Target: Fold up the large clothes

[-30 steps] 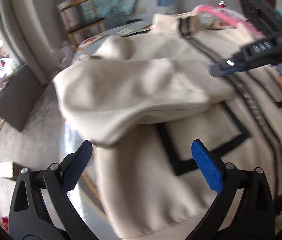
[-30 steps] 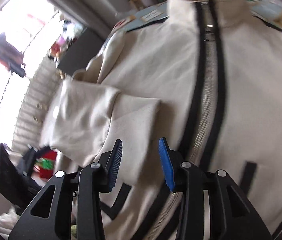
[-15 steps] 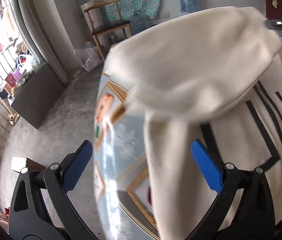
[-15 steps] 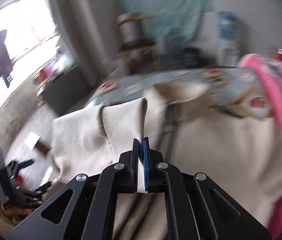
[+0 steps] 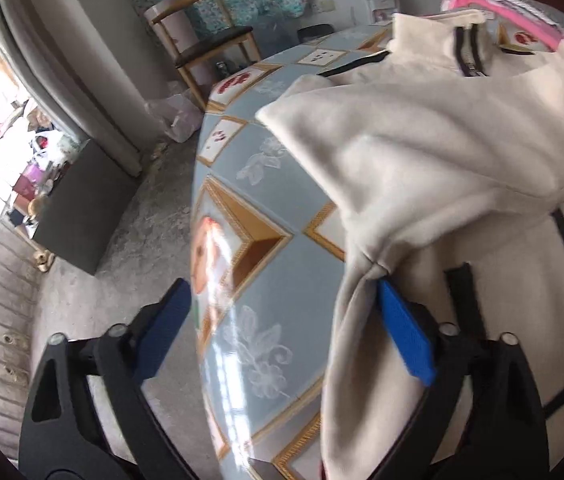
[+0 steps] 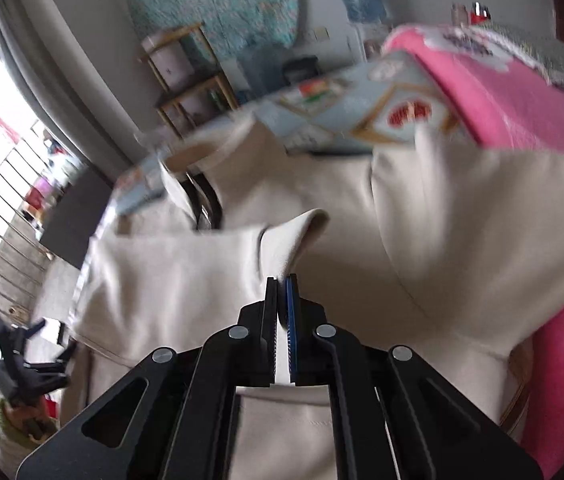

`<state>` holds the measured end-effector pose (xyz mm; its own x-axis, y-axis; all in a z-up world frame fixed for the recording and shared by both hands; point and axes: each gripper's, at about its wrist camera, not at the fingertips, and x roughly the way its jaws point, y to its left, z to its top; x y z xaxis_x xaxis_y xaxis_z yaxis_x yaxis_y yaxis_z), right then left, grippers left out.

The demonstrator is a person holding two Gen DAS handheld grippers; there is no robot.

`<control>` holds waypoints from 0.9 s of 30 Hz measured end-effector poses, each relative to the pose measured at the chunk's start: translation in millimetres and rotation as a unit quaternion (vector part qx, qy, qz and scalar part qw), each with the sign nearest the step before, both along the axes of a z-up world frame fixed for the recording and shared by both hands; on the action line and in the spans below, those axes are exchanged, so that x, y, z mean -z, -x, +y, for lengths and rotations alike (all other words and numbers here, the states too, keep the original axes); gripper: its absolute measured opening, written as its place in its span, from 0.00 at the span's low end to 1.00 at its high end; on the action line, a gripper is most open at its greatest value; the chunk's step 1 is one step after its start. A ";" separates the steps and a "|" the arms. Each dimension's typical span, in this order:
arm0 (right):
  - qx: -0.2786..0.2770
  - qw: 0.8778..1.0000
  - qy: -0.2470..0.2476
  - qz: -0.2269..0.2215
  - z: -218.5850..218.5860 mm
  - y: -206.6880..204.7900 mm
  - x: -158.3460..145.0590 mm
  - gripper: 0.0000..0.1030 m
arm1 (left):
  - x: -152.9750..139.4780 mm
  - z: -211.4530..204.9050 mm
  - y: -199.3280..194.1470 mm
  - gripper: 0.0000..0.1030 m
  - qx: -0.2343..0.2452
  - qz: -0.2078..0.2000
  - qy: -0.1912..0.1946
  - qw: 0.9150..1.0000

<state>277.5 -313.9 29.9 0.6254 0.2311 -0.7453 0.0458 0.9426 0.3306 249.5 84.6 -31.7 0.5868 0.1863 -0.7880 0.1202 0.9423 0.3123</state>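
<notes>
Left tongs (image 5: 282,328) angled down over surface's (image 5: 266,208) left edge, jaws wide, just been closing; cream zip jacket's (image 5: 434,152) hem edge between them, right pad touching fabric, not clamped. Bare floor (image 5: 122,240) beyond edge. Right tongs (image 6: 281,320) angled down, shut on jacket fold, lifted. Pink blanket (image 6: 514,96) at far right.

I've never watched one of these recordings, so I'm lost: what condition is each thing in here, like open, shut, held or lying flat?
Left tool: open, jaws just closing a little, one pad against the jacket's side edge.
Right tool: shut on a pinch of jacket cloth.
Cream jacket: zipped at the collar, lying on the table, one part lifted and folded over.
Table: partly covered by the jacket.
Pink cloth: lying beyond the jacket.
Wooden chair: upright, unoccupied.
</notes>
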 end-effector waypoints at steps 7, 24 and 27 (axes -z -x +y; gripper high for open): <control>0.017 0.995 0.012 0.095 -22.5 -9.7 35.4 0.06 | -0.6 27.2 5.4 0.76 -0.028 -0.004 0.049 0.998; -0.269 0.963 0.023 0.018 241.3 -125.0 -39.6 0.53 | -2.7 17.8 9.0 0.07 0.031 -0.024 0.103 0.994; -0.323 0.943 0.016 0.080 305.5 -162.8 -11.5 0.53 | -0.4 28.9 11.7 0.07 0.014 -0.022 0.139 0.990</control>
